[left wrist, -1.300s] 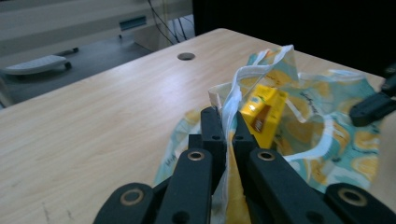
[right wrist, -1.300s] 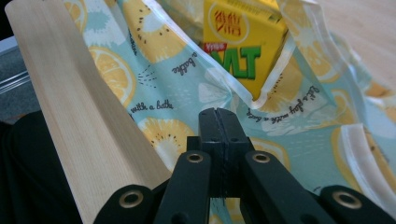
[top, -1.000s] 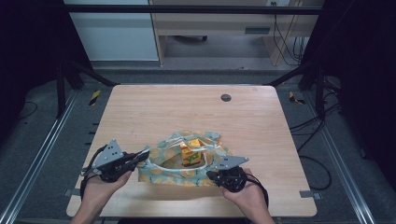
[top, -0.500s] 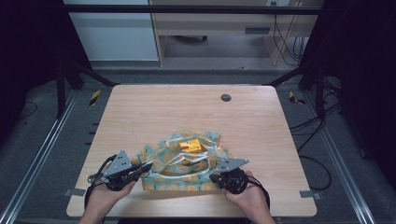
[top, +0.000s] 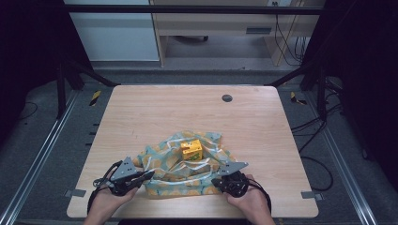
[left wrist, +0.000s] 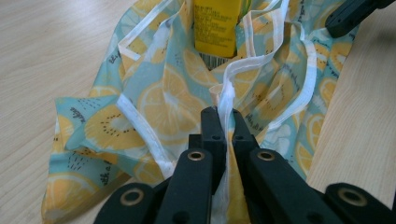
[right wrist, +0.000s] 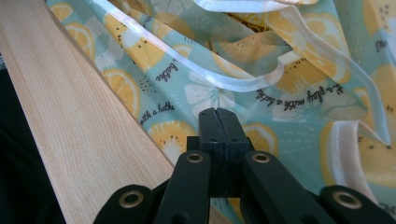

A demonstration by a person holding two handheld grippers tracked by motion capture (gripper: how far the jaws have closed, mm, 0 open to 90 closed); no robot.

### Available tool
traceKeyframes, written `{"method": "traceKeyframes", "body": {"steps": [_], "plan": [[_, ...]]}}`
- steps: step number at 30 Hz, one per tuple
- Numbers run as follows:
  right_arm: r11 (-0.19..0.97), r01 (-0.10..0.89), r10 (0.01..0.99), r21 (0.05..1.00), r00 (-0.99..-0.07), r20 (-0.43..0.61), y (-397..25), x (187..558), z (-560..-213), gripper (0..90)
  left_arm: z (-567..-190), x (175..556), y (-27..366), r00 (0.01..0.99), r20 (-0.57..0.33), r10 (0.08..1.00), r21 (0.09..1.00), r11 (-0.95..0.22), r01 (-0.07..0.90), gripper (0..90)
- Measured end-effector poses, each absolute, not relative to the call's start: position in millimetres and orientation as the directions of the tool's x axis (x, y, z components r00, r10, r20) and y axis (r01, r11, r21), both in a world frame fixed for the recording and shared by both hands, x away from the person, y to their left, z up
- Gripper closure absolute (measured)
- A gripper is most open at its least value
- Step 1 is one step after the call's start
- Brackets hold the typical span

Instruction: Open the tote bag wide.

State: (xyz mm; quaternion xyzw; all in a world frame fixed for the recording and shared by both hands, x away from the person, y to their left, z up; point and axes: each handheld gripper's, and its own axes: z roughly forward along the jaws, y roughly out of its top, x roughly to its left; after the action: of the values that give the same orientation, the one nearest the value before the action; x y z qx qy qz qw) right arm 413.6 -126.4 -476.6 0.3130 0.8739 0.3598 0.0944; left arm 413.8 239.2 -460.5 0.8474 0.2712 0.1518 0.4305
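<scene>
A teal cloth bag printed with lemon slices lies crumpled near the table's front edge. A yellow carton stands on its far part. My left gripper is at the bag's left front corner, shut on a white-trimmed hem of the bag, and the carton stands beyond it. My right gripper is at the bag's right front corner. Its jaws are pressed together on the printed cloth, right beside the table's edge.
A dark round grommet sits in the wooden table at the back. The table's front edge runs close beside my right gripper. The other gripper shows at the top right of the left gripper view.
Both grippers have drawn back toward the front edge, dragging the bag with them. The cloth has spread flatter and the carton stands more exposed.
</scene>
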Motion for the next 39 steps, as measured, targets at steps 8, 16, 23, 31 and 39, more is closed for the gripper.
{"method": "traceKeyframes", "body": {"steps": [8,16,23,31,39], "plan": [[0.534,0.481,0.619,0.695,-0.783,0.067,-128,411,-476,82.6,-470,411,238,0.814,0.033,0.580,0.781,-0.523,0.341,89.0],[0.494,0.427,0.631,0.757,-0.775,0.026,-134,410,-445,63.1,-471,411,236,0.818,0.035,0.574,0.778,-0.530,0.338,88.9],[0.490,0.400,0.665,0.774,-0.746,-0.035,-135,443,-424,52.4,-472,409,233,0.824,0.049,0.565,0.769,-0.548,0.330,88.7],[0.519,0.432,0.669,0.737,-0.743,-0.036,-121,485,-434,49.2,-473,409,233,0.823,0.058,0.565,0.767,-0.553,0.326,88.5],[0.552,0.467,0.670,0.691,-0.742,-0.033,-125,501,-446,89.9,-473,412,234,0.817,0.066,0.573,0.766,-0.554,0.326,88.3]]}}
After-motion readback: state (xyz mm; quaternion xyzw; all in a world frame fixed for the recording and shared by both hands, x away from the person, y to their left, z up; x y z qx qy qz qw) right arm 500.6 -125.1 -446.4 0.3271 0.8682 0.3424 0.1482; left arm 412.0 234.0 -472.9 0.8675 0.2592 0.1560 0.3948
